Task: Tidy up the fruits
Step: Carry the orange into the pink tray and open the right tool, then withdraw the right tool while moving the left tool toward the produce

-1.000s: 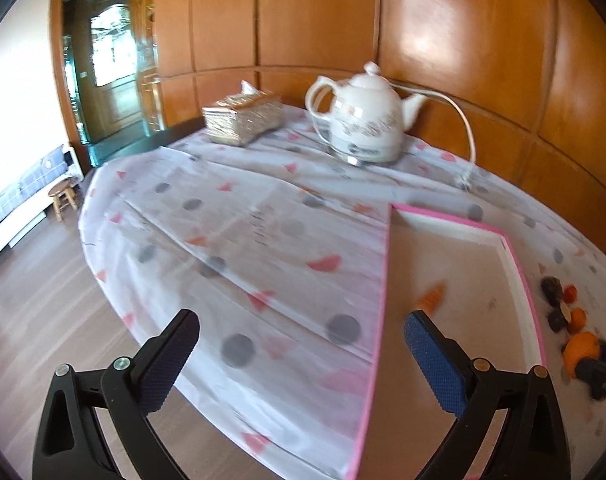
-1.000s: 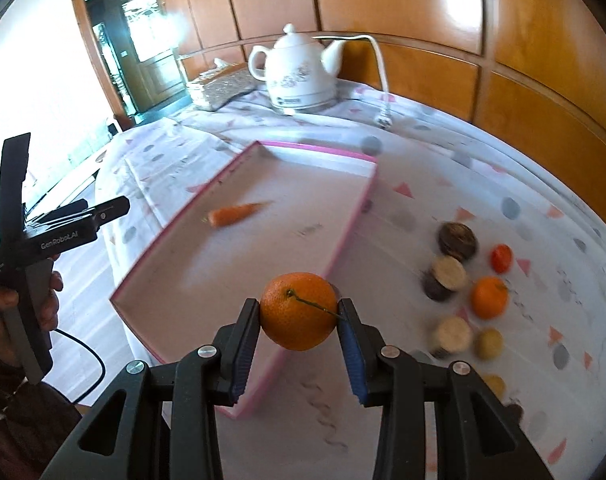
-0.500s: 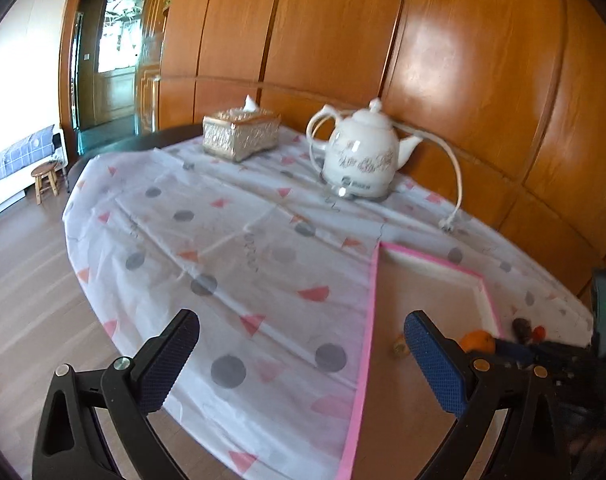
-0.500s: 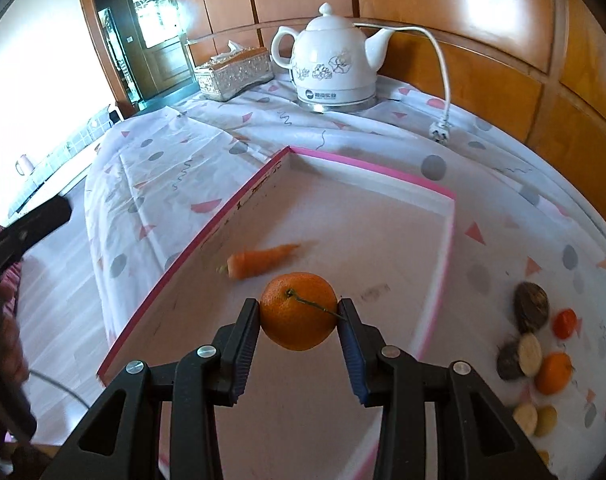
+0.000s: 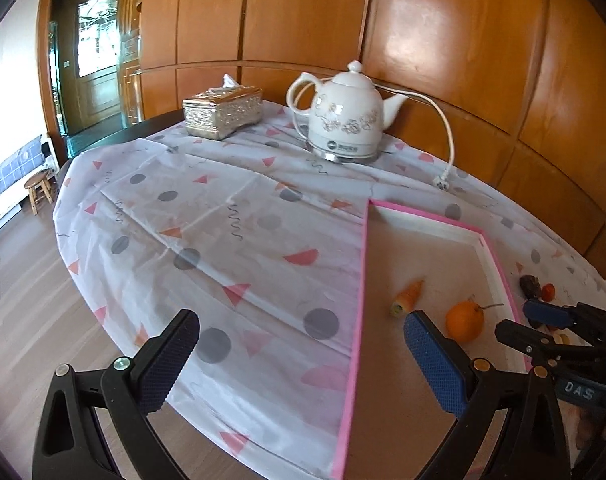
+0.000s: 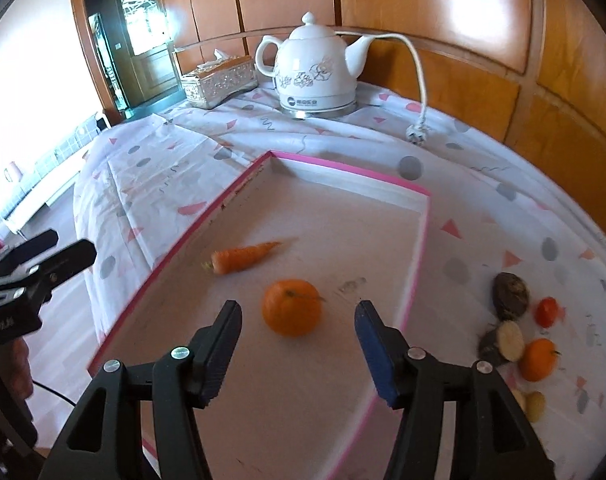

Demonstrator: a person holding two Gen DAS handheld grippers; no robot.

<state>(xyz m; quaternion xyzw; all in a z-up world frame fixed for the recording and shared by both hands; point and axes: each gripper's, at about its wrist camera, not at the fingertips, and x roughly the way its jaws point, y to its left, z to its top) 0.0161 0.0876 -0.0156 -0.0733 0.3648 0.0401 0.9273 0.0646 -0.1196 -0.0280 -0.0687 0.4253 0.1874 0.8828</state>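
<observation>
An orange [image 6: 291,307] rests on the floor of the pink-rimmed tray [image 6: 345,167], just ahead of my right gripper [image 6: 297,344]. Its jaws are opening and the pads stand clear of the fruit. A carrot [image 6: 243,258] lies a little beyond it in the tray. In the left wrist view the same orange [image 5: 464,320] and carrot [image 5: 408,297] lie in the tray [image 5: 361,280]. My left gripper [image 5: 299,360] hangs open over the tray's left rim and the tablecloth, holding nothing. The right gripper [image 5: 533,318] shows at the right edge there.
Loose produce lies on the cloth right of the tray: a second orange [image 6: 537,359], a small red fruit [image 6: 547,311], dark roots [image 6: 510,290] and pale pieces [image 6: 534,405]. A white kettle [image 6: 315,70] with cord and a tissue box [image 6: 219,82] stand at the back by the wood wall.
My right gripper has let go of the orange, which now sits in the tray beside the carrot. The jaws have spread apart. The left gripper stays open.
</observation>
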